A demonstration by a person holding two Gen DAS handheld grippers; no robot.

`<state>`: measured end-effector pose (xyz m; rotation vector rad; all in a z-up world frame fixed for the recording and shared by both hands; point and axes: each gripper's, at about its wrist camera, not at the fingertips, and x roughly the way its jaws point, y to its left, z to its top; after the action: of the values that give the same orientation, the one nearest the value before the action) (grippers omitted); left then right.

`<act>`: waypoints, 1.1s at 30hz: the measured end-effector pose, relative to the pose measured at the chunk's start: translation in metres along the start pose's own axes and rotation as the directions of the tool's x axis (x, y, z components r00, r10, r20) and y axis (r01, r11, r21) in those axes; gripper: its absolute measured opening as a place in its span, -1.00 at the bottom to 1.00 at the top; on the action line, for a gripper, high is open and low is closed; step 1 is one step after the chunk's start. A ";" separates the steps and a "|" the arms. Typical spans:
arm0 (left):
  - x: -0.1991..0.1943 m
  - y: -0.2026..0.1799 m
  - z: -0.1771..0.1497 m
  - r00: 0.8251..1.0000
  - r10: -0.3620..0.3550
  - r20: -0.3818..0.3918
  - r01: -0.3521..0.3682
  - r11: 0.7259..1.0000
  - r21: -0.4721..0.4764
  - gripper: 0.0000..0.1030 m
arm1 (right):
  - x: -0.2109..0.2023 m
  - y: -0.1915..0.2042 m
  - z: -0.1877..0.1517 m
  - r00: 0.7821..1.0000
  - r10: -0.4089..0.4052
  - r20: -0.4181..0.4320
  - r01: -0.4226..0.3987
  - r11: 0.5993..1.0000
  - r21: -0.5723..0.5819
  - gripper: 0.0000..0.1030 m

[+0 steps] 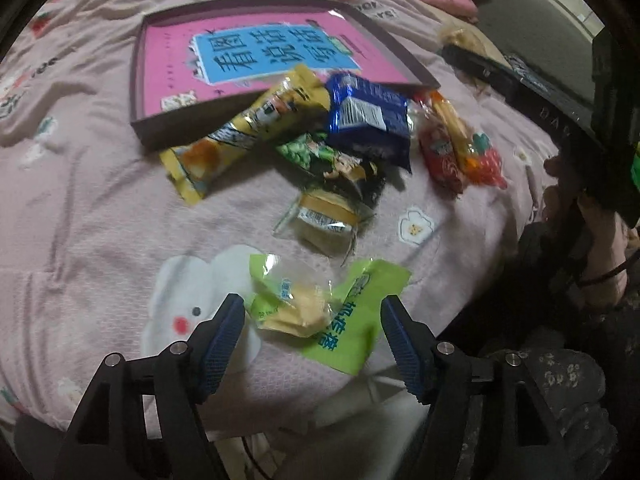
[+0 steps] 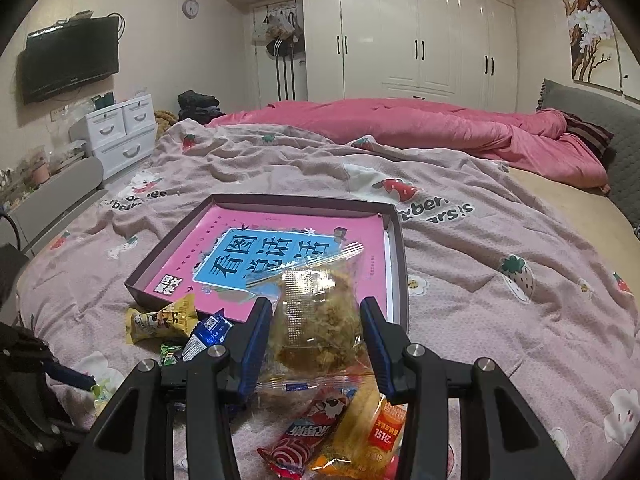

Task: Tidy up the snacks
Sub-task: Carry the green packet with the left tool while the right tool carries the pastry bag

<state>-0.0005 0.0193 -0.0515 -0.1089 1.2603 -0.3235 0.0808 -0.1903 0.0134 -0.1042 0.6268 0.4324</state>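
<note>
A shallow dark box (image 1: pixel 140 80) with a pink book inside lies on the bed; it also shows in the right wrist view (image 2: pixel 396 248). Snack packs lie in front of it: a yellow pack (image 1: pixel 240 128), a blue pack (image 1: pixel 368 116), a green-black pack (image 1: pixel 332 160), a clear cake pack (image 1: pixel 324 216) and a red-orange pack (image 1: pixel 452 144). My left gripper (image 1: pixel 312 320) is open around a light green pack (image 1: pixel 308 308) on the blanket. My right gripper (image 2: pixel 316 336) is shut on a clear bag of brownish floss cake (image 2: pixel 320 320), held above a red pack (image 2: pixel 308 432) and an orange pack (image 2: pixel 372 428).
The bed is covered by a pink strawberry-print blanket (image 2: pixel 500 312) with a pink duvet (image 2: pixel 420 128) at the back. A white drawer unit (image 2: pixel 120 136), wall TV (image 2: pixel 68 60) and wardrobes (image 2: pixel 420 32) stand beyond. The person's hand with the right gripper (image 1: pixel 592 128) shows at right in the left wrist view.
</note>
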 end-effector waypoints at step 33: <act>0.014 0.001 0.017 0.998 -0.020 0.057 0.019 1.000 0.011 -0.27 | 0.038 -0.009 -0.029 0.979 -0.054 -0.195 0.044 0.997 -0.058 -0.06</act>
<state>0.0195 0.0142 -0.0590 -0.1207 1.2010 -0.3418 0.0963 -0.1916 -0.0322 -0.2146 0.8056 0.3941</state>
